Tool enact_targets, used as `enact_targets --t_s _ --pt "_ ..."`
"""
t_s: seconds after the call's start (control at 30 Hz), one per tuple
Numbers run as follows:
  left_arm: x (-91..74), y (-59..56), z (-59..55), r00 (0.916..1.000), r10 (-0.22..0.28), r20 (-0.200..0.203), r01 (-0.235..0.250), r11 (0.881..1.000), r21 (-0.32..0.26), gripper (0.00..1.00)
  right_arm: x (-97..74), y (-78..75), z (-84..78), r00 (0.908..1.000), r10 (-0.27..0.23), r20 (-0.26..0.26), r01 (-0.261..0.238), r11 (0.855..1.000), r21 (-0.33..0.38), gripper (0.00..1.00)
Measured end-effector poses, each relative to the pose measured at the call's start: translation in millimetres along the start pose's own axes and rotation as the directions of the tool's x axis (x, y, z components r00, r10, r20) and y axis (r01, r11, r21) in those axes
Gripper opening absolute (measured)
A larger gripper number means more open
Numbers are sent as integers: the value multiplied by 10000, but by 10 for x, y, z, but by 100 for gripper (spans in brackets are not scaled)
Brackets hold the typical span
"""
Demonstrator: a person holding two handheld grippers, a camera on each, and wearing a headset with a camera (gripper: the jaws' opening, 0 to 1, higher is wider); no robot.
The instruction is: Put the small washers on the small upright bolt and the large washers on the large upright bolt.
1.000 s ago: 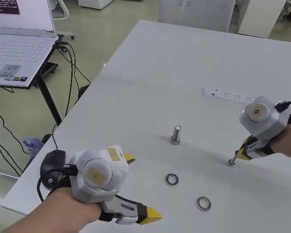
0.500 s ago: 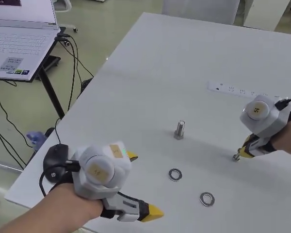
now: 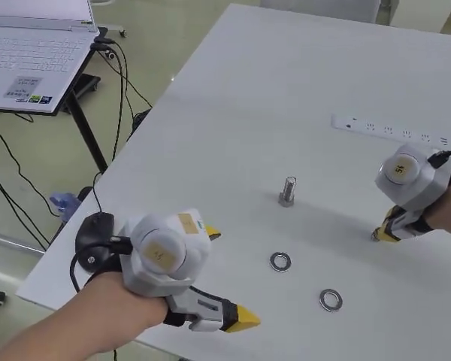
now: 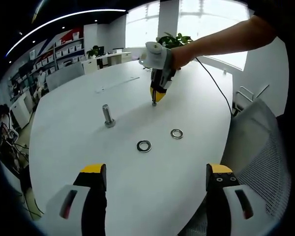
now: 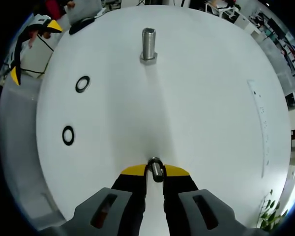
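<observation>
Little has moved on the table [image 3: 233, 113]: our head has tipped and slid the whole view, while the right gripper [image 3: 383, 235] stays clamped on the small bolt [image 5: 156, 168], holding it down on the table, well right of the upright large bolt [image 3: 288, 190]. The left gripper [image 3: 227, 277] still hangs with its jaws wide apart at the table's front edge, short of the far washer [image 3: 280, 262] and the near washer [image 3: 331, 300], both lying flat. We judge that no washer is on a bolt yet and that the small bolt is only being steadied.
</observation>
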State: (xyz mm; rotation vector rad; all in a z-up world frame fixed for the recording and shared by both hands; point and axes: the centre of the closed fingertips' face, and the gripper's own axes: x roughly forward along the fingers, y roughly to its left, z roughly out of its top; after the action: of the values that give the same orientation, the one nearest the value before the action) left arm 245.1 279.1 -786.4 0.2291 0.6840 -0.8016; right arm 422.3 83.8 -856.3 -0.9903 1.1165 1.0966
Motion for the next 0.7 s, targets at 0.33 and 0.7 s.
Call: enact_targets --t_s 0.33,0.7 --pt "-12 16 -30 10000 -46 -58 46 10000 -71 83 31 11 1 10000 51 -49 -51 10000 -3 13" --pt "-14 -14 -40 9999 -118 -99 117 9999 -47 82 25 33 -4 9999 40 -123 -41 10000 -87 13"
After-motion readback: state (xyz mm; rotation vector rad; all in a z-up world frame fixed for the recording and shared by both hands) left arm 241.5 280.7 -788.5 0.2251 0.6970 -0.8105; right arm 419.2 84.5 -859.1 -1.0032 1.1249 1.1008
